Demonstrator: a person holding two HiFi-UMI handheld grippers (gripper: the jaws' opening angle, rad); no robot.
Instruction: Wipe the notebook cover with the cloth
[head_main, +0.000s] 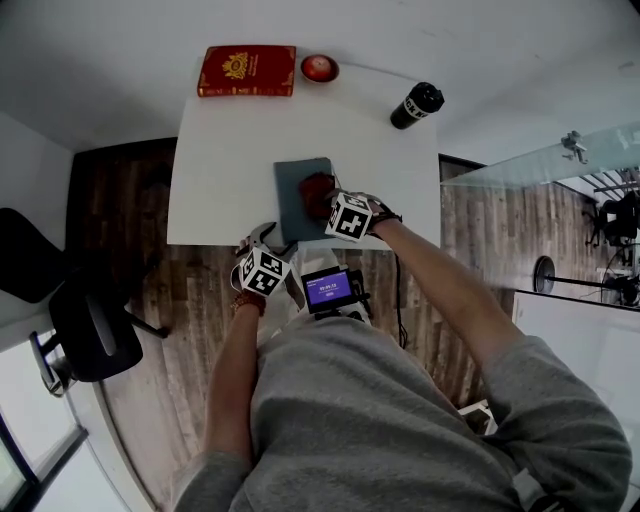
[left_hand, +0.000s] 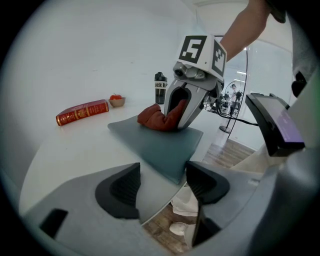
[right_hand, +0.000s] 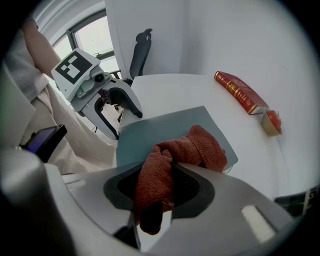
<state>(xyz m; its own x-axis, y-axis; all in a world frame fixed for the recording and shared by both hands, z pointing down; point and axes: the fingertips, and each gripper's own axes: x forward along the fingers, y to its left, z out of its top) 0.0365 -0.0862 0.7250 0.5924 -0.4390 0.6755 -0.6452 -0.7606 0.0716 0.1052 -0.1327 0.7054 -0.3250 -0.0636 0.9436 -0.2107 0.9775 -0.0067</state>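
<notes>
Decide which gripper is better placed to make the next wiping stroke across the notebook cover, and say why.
Right. The right gripper is shut on the red cloth, which lies on the grey notebook. The left gripper is open and empty at the edge of the table.

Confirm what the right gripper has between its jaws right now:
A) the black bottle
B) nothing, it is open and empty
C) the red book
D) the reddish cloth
D: in the right gripper view, the right gripper has its jaws closed on the reddish cloth, which lies bunched on the grey-blue notebook.
</notes>
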